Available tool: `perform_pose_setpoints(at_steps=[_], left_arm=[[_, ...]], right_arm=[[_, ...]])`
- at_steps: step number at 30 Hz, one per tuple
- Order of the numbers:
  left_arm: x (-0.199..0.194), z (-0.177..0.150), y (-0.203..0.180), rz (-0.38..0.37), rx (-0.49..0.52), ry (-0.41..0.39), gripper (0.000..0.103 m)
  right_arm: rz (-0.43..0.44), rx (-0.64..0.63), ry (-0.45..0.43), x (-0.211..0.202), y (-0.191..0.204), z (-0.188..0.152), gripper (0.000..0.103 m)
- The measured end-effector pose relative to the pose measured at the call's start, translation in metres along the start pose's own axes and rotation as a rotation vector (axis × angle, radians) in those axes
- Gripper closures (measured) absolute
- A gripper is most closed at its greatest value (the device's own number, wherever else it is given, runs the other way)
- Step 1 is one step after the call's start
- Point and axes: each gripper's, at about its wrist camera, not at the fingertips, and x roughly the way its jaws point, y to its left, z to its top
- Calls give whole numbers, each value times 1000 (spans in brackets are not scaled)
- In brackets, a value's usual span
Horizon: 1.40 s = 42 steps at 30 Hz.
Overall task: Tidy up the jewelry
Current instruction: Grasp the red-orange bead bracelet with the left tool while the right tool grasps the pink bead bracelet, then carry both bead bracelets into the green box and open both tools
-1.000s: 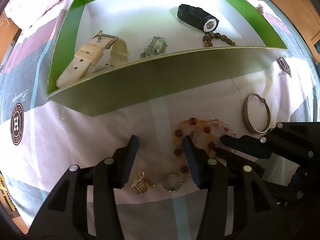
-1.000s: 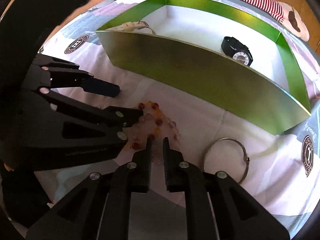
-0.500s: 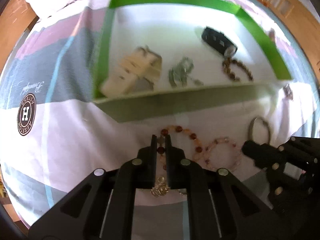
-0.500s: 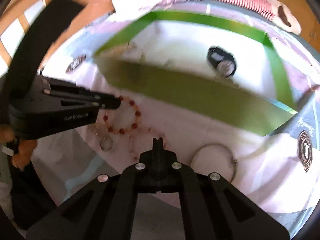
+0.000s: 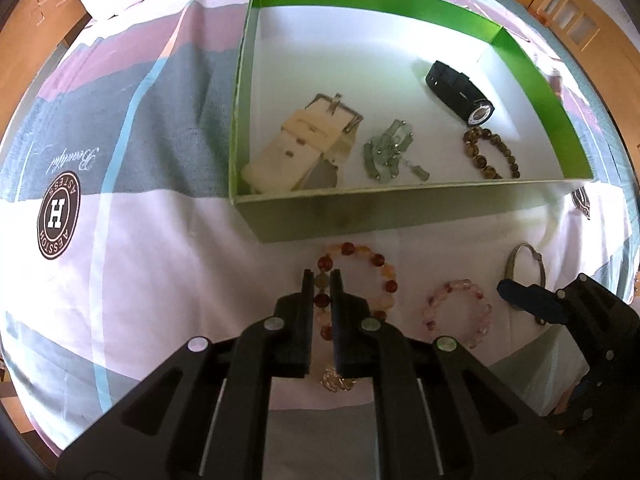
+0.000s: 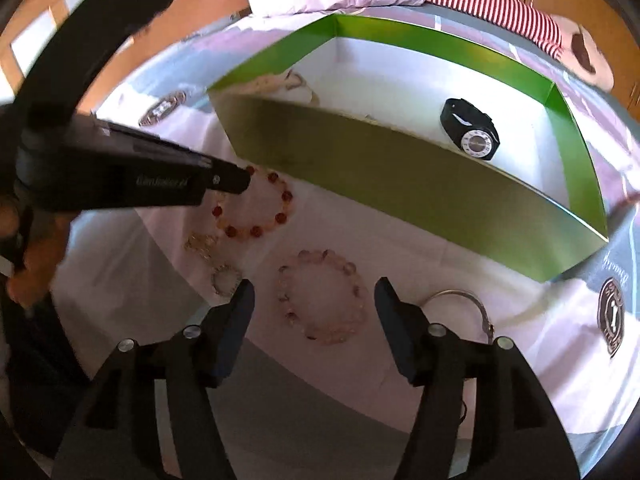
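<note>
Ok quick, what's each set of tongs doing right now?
Left tongs: shut on the red and orange bead bracelet.
Right tongs: open, just opened, holding nothing; pink bead bracelet lies between them.

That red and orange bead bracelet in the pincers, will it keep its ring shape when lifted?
Probably not: the red and orange bead bracelet looks strung, so it would likely sag into a hanging loop. The left gripper pinches only a bead or two, and round, glossy beads may slip.

Both wrist views look steeply down, sharing the green box (image 5: 400, 208), seemingly close.

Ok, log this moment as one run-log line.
left hand-held gripper: shut on red-orange bead bracelet | right hand-held gripper: open, just opened, over pink bead bracelet | green box: two watches, two bracelets
</note>
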Motion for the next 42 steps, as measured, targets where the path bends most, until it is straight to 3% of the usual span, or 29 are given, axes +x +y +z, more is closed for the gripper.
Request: perform_pose_setpoints(at_steps=[3,7,9,11,18,20,22,24,29,42], left_arm=[[9,1,0,9,-5,19,95],[17,7,-3,15,-15,29,94],[20,9,-3,24,-13,29,93],[22,10,-5,31,-7,32,93],[29,13,-16,56,17,25,88],[30,14,-20,62,24,22,88],[31,15,-22,62,29,18,88],[31,16,-21,46,14,16,95],[10,13,-7,-11,-40,-20,95],[-82,9,-42,-208,74,-244,95]], right_arm=[[2,23,30,10,-2,-3,41],[10,86,8,3,-13,0,41],[-17,110,0,-1,-20,0,47],[-52,105,28,7,-23,0,62],[-103,29,6,14,-11,1,66],[-72,36,6,13,-12,0,87],[-62,32,9,12,-12,1,95],[-47,45,0,9,-13,2,96],[-9,69,-77,-14,-16,8,96],[67,130,-339,-89,-34,29,96]])
